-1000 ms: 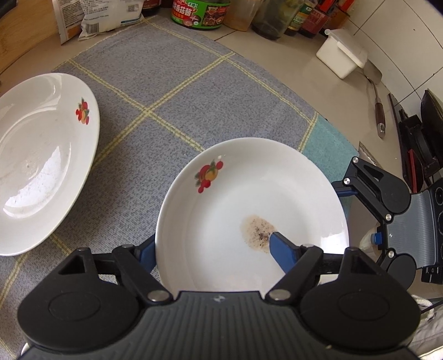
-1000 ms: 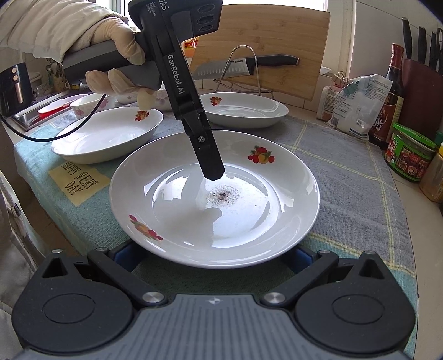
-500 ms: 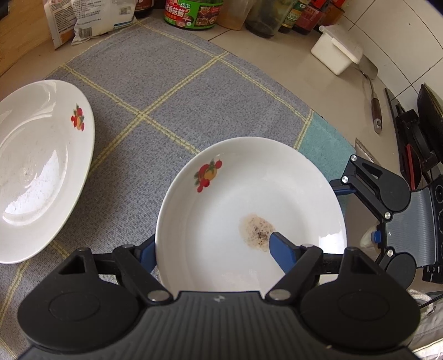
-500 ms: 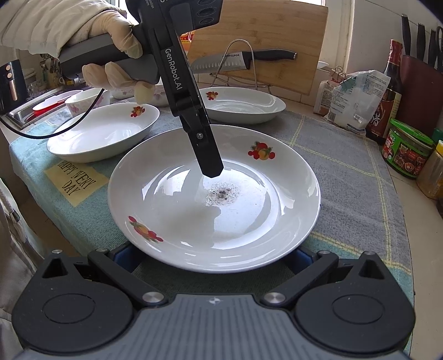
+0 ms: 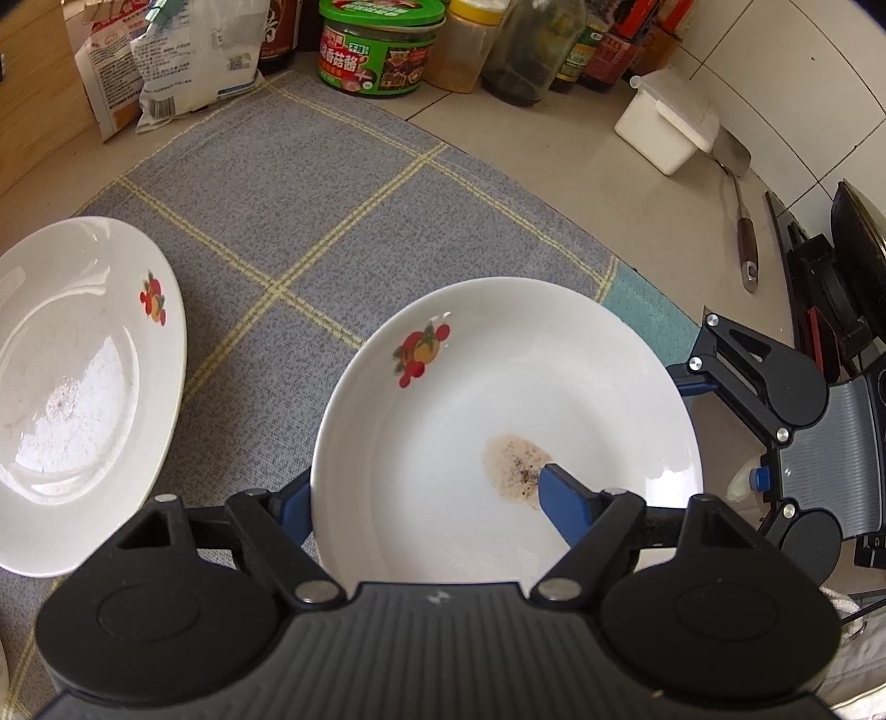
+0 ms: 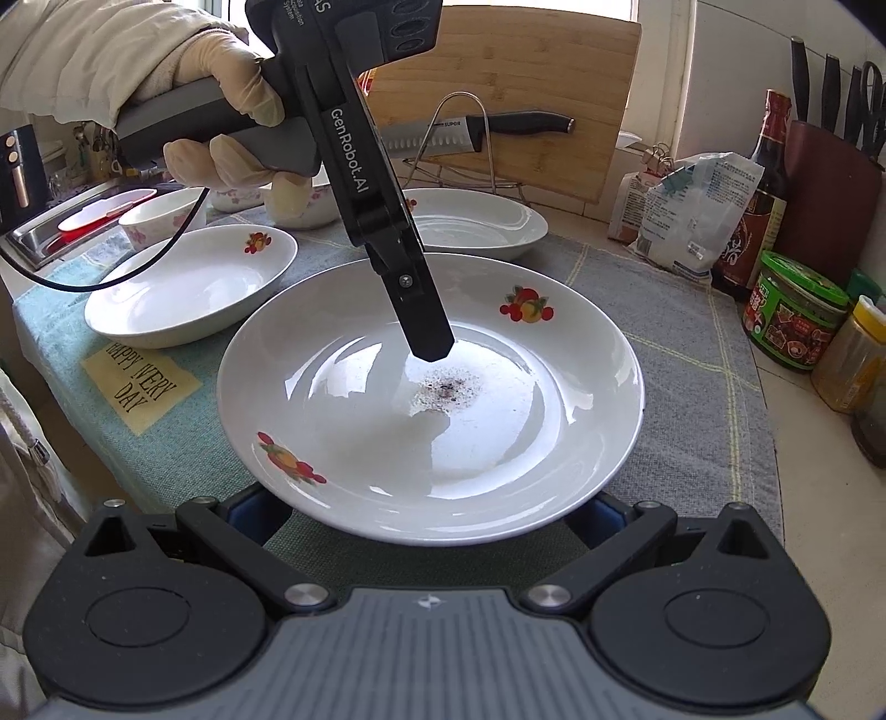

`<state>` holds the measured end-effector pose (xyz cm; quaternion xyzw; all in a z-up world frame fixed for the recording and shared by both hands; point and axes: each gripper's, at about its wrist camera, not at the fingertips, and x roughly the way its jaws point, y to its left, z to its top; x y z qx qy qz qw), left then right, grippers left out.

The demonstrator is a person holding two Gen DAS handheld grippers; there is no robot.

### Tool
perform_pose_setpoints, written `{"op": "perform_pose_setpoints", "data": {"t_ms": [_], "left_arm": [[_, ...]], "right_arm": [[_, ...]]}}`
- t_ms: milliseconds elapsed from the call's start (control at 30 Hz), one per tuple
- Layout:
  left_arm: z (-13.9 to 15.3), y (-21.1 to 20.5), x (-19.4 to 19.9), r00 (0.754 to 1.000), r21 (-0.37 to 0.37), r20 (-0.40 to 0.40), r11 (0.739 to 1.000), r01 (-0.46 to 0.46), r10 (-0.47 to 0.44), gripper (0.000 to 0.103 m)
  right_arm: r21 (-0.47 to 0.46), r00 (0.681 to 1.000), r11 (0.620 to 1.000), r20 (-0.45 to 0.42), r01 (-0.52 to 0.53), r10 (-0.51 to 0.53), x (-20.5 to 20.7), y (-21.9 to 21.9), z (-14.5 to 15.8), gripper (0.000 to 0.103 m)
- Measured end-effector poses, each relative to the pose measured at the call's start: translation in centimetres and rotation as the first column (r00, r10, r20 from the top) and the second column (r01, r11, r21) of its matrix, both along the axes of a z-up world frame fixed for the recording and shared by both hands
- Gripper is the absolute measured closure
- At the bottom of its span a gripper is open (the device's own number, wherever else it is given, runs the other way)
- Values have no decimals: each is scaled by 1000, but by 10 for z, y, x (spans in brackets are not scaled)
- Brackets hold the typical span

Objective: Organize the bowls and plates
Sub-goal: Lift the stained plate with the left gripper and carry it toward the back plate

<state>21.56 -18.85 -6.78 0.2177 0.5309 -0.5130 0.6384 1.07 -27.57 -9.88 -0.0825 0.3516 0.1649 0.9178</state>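
Centrally, the plate point(image 5: 498, 399) sits over the near corner of the grey checked mat point(image 5: 332, 194). It is white with two fruit prints on its rim and a speckled brown stain point(image 6: 448, 387) in its well. We cannot tell whether its base rests on the mat.

The left gripper point(image 5: 421, 487) is clamped on the plate's edge. One blue finger point(image 5: 559, 493) lies inside, its tip at the stain; the other is tucked under the rim, mostly hidden. A gloved hand point(image 6: 221, 83) grips its handle, and we see the tool slant down into the well in the right wrist view.

The right gripper point(image 6: 432, 520) has its jaws wide apart. Both fingers reach beneath the plate's near rim with their tips hidden. We cannot tell whether they touch it.

A second plate point(image 5: 83, 387) lies on the mat beyond, apart from the first. A third plate point(image 6: 194, 288) lies to the left, on the teal border by a yellow label point(image 6: 141, 382). Two small flowered bowls point(image 6: 160, 216) stand behind it, near a metal tray.

Further out:
- A cutting board point(image 6: 526, 83) leans on the wall, with a knife point(image 6: 487, 127) across a wire rack.
- A bag point(image 5: 188, 61), a green-lidded jar point(image 5: 382, 50) and bottles line the counter's edge.
- A white box point(image 5: 664, 127) and a spatula point(image 5: 739, 221) lie on the tiles past the mat.
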Motion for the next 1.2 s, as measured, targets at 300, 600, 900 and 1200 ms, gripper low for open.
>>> {"op": "perform_pose_setpoints", "data": {"t_ms": [300, 600, 900, 1200], "left_arm": [[8, -22, 9, 1000, -21, 18, 1000, 9, -9, 23], [10, -50, 29, 999, -39, 33, 999, 7, -5, 23], [5, -78, 52, 999, -42, 40, 999, 8, -6, 23], [-4, -99, 72, 999, -42, 36, 999, -2, 4, 23]], "right_arm": [[-20, 1000, 1000, -1, 4, -4, 8, -18, 8, 0], [-27, 1000, 1000, 2, 10, -10, 32, -44, 8, 0], [-40, 1000, 999, -2, 15, -15, 58, -66, 5, 0], [-42, 1000, 999, -16, 14, -14, 81, -83, -1, 0]]}}
